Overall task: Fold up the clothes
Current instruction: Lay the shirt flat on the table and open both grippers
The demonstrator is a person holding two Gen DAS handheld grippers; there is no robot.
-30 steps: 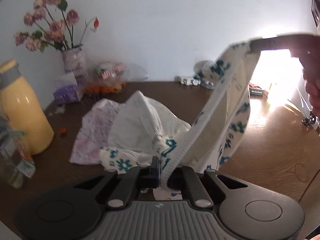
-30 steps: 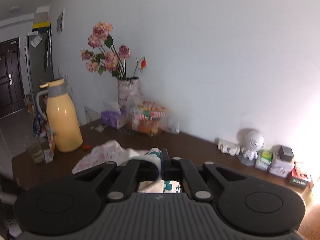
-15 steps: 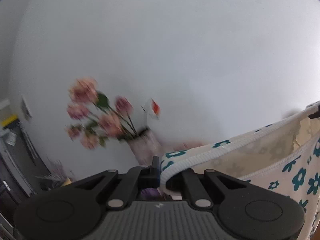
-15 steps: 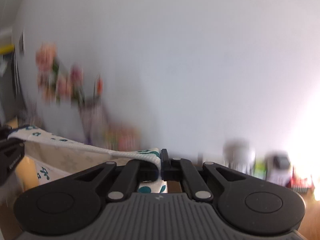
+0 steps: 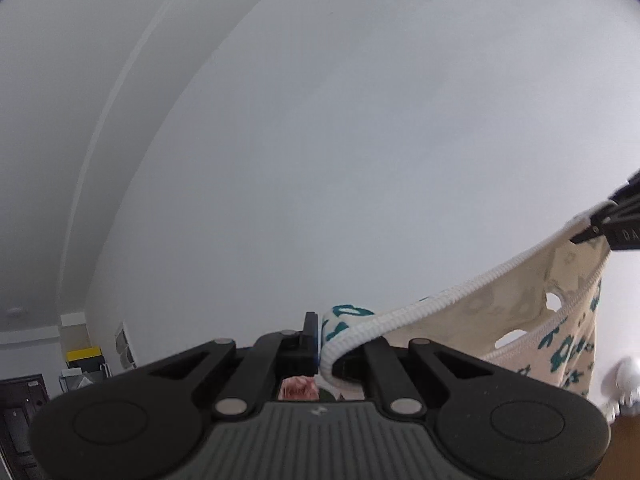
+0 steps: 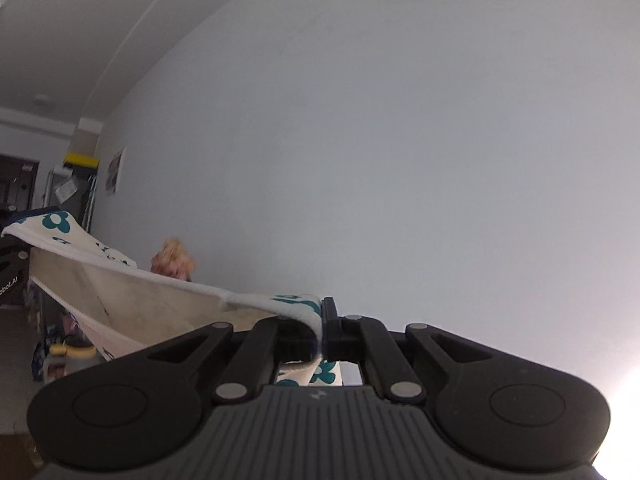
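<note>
I have one garment (image 5: 568, 292), cream with teal flowers, strung in the air between my two grippers, clear of any surface. My left gripper (image 5: 320, 344) is clenched on its ribbed white waistband (image 5: 452, 300). From there the cloth runs rightward to my right gripper (image 6: 322, 330), also clamped on the band. Bare white wall (image 6: 400, 140) lies ahead, open room. Far left stands a dark door (image 6: 16, 184); one pink bloom (image 6: 172, 258) peeks above the fabric.
</note>
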